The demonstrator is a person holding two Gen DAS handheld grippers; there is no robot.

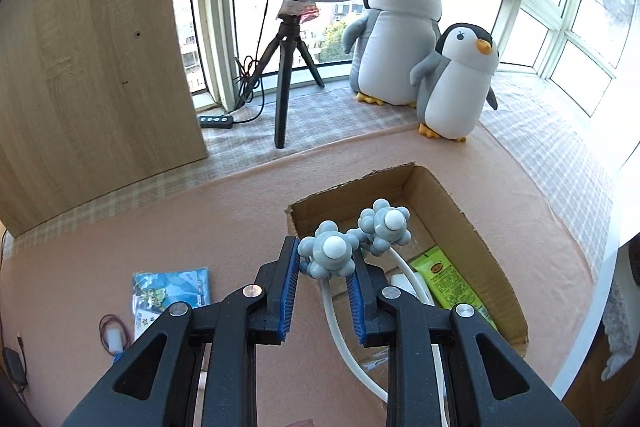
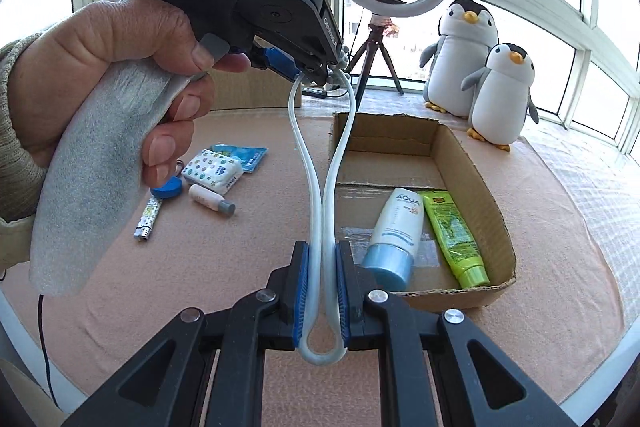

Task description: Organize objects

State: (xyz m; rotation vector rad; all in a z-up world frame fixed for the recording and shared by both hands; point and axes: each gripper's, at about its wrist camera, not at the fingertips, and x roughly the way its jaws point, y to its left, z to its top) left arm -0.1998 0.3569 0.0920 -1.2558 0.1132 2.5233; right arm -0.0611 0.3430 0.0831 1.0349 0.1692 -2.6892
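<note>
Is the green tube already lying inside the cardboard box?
Yes, the green tube lies on the floor of the cardboard box beside a white tube.

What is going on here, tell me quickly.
A person is tidying small items into an open cardboard box. Both grippers hold one white U-shaped massager with knobbly grey-blue roller balls: the left gripper grips a ball end, and the right gripper pinches the bent loop. It hangs over the box edge. Two tubes lie inside; other items remain on the pink cloth.
</note>
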